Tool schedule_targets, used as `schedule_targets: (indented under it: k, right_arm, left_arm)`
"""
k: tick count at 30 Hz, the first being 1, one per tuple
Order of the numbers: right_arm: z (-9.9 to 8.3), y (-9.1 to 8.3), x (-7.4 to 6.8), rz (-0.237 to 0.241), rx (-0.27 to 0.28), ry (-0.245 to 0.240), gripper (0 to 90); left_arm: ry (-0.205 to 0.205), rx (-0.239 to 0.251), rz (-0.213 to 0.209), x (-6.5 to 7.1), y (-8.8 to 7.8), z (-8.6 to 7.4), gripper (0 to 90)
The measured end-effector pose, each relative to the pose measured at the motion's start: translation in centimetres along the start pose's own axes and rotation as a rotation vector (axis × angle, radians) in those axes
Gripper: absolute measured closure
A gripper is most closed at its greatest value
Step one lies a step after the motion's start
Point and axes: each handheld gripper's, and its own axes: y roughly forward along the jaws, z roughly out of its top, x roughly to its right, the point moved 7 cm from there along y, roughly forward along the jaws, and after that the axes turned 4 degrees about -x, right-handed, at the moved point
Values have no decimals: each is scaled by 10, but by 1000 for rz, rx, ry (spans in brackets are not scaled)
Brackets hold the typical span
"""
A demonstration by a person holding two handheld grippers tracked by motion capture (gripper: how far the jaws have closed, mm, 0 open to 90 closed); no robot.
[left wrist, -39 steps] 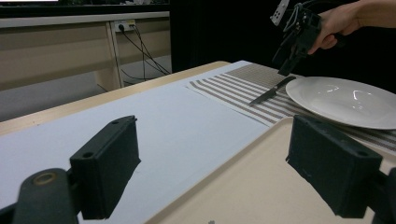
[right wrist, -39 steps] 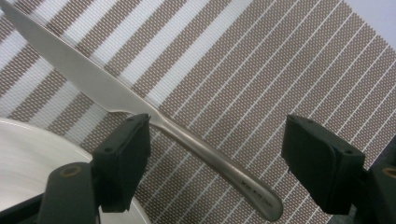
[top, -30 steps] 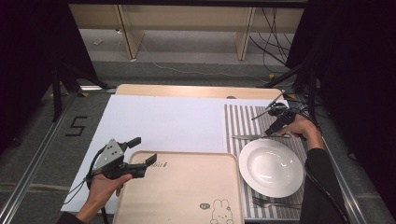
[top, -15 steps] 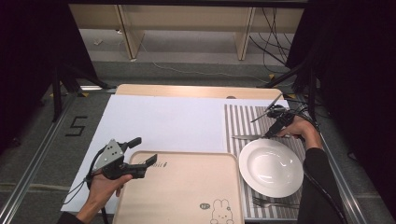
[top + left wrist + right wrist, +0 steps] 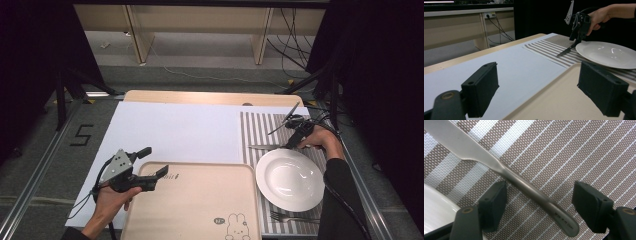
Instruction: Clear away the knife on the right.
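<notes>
Knife: lies flat on the striped mat, just beyond the plate's far rim, at about 2 o'clock from the tray.
Knife axis: in the high view it runs 9 to 3 o'clock, blade tip at 9, handle at 3 under the right gripper.
Right gripper: points down over the handle; jaws spread with the handle end between them, pads clear of it on both sides; they have just been closing a little.
Left gripper: jaws wide apart with nothing between, one over the tray's near-left corner, one over the white sheet.
Plate: white, on the mat, near the knife at its 6 o'clock; its rim crowds the right gripper's near jaw.
Fork: on the mat at 6 o'clock of the plate.
Tray: beige, just left of the plate.
</notes>
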Motion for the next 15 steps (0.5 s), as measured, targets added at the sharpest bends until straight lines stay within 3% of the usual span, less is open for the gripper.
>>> schedule_targets:
  k: [10,13,14,15]
  right_arm:
    - [0,3,0,-10,-27,-40,340]
    - [1,3,-2,-5,-35,-22,351]
    - [1,4,0,-15,-26,-53,357]
    - [1,4,0,-15,-25,-51,363]
  left_arm:
    - [3,0,6,-1,0,0,159]
    - [3,-3,7,0,0,0,159]
    - [2,-3,7,0,0,-1,158]
    - [2,-3,8,0,0,-1,159]
